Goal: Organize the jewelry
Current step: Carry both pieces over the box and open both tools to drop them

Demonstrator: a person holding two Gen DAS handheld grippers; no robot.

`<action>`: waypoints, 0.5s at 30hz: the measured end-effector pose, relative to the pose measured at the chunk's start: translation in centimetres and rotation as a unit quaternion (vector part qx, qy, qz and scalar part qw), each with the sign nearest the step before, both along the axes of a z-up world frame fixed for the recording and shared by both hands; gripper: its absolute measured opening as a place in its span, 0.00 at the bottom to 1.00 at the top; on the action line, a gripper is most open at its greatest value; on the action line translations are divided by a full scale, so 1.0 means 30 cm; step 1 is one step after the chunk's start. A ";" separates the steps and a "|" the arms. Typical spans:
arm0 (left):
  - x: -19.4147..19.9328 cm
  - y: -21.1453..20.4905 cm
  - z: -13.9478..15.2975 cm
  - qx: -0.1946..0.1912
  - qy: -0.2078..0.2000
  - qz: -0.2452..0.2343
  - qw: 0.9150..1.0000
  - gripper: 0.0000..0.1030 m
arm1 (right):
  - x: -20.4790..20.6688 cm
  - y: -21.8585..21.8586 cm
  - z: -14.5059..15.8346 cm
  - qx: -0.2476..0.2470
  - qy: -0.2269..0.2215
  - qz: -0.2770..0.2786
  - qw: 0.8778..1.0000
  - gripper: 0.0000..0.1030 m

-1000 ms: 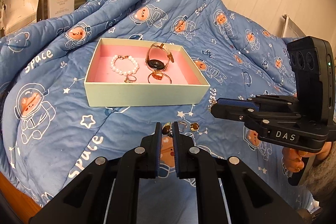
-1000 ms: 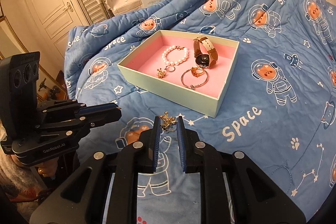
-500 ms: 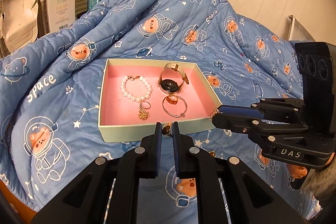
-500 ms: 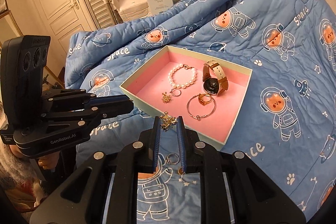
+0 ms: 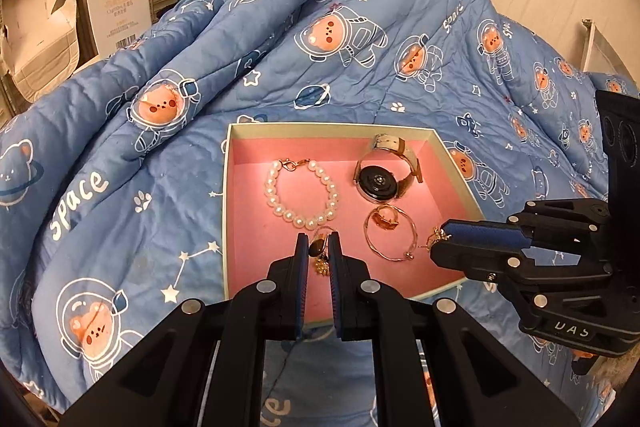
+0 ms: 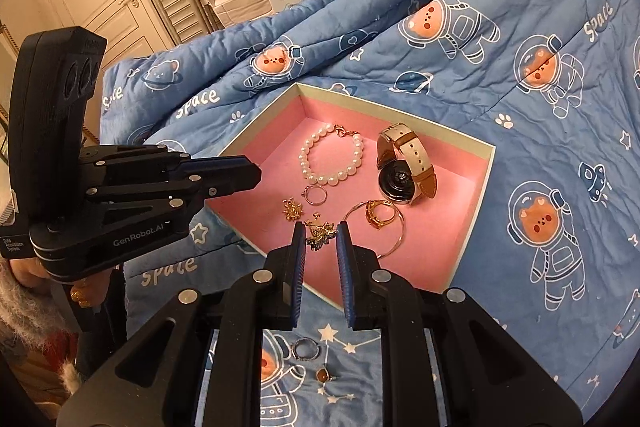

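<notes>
Tray [image 6: 486, 163] holds one watch [image 6: 404, 167], one pearl bracelet [image 6: 332, 157].

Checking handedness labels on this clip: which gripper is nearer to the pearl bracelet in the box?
Left. The left gripper sits just short of the pearl bracelet; the right gripper is farther, off to the side past the gold bangle.

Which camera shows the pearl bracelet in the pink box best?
The left wrist view: the white pearl bracelet lies near centre, clasp and every bead visible. The right wrist view shows it whole too, but farther back.
</notes>
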State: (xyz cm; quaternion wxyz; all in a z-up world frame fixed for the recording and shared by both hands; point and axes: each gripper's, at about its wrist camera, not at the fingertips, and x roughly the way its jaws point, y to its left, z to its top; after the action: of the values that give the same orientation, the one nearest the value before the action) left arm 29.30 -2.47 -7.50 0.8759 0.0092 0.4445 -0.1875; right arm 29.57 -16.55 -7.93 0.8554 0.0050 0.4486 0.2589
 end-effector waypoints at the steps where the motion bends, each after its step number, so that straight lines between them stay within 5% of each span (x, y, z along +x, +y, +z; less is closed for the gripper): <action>1: 0.012 -0.001 -0.003 0.003 0.002 0.000 1.000 0.09 | 0.011 0.003 -0.005 -0.001 0.002 -0.001 1.000 0.16; 15: 0.144 -0.042 -0.043 0.006 0.038 0.003 0.999 0.09 | 0.128 0.040 -0.074 -0.014 0.050 0.000 0.999 0.16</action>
State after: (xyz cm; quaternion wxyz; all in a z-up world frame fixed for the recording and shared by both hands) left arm 33.62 -3.74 -8.80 0.8588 0.0062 0.4787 -0.1823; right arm 33.40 -15.34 -10.13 0.8317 0.0064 0.4946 0.2523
